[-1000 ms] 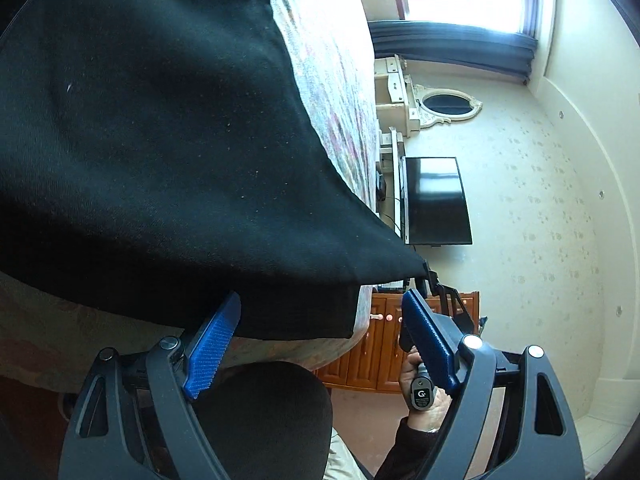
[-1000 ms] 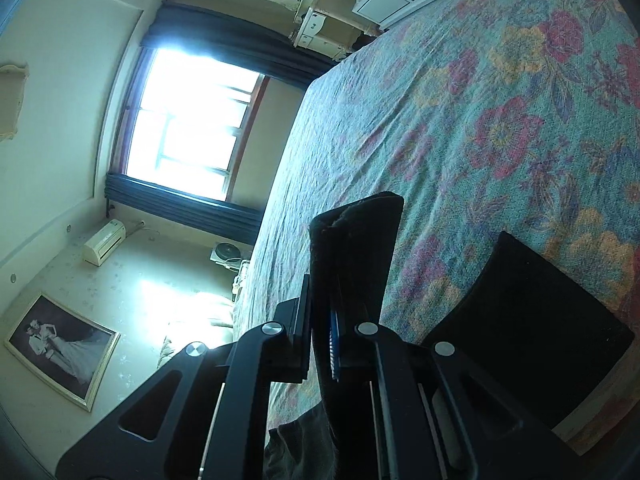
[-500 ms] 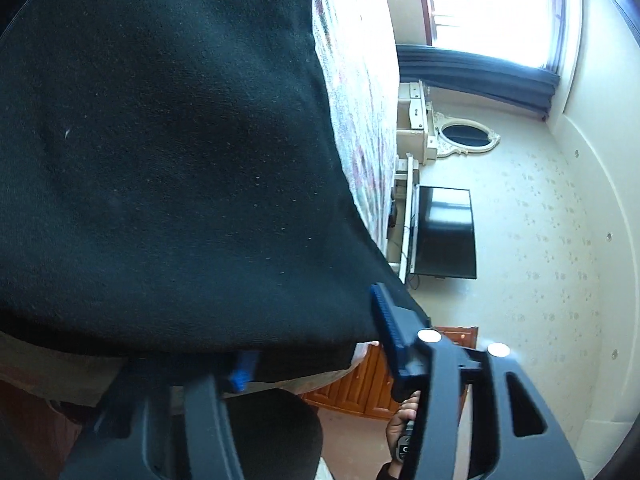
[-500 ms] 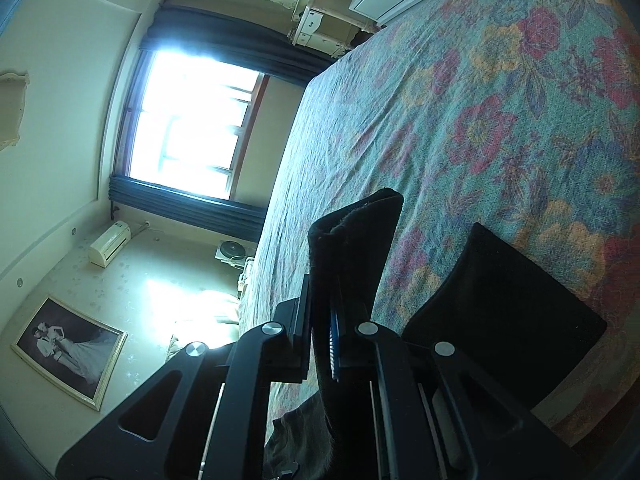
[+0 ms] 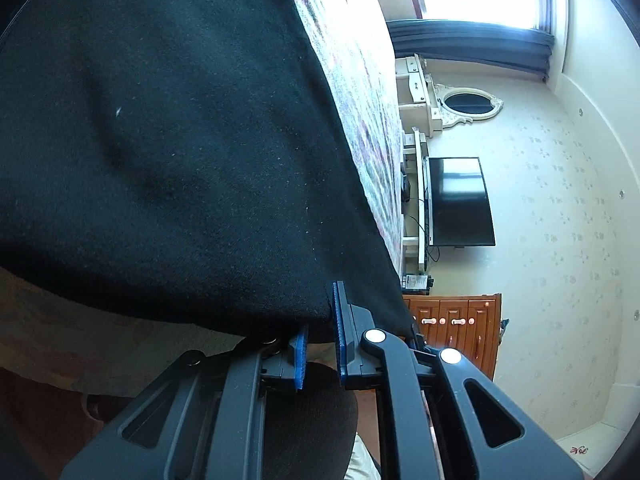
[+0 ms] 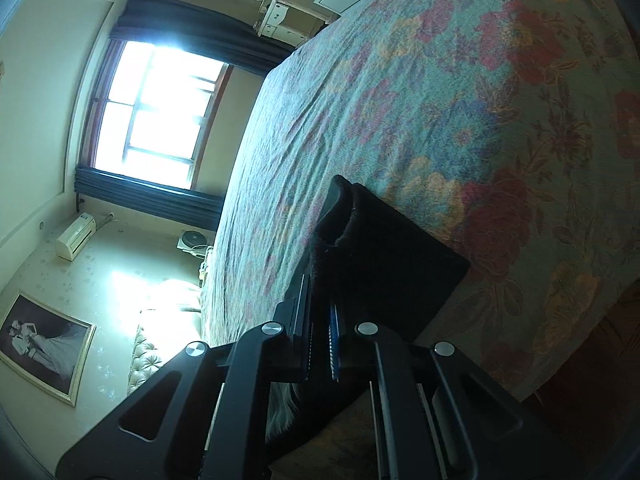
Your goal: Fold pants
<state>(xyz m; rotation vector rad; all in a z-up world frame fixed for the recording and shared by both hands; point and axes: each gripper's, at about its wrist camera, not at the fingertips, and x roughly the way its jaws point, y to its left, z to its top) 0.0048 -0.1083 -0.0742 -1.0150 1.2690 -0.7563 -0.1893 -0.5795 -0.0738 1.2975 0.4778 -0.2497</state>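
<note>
Left wrist view shows your left gripper clamped on the pants hem at the bed edge, cloth spreading ahead, while your right gripper pinches another pants corner over it.

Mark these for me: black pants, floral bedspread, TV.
black pants (image 5: 168,152), left wrist view, middle of the flat dark fabric
floral bedspread (image 6: 440,100), right wrist view, bare patterned top surface
TV (image 5: 460,200), left wrist view, centre of the dark screen
</note>
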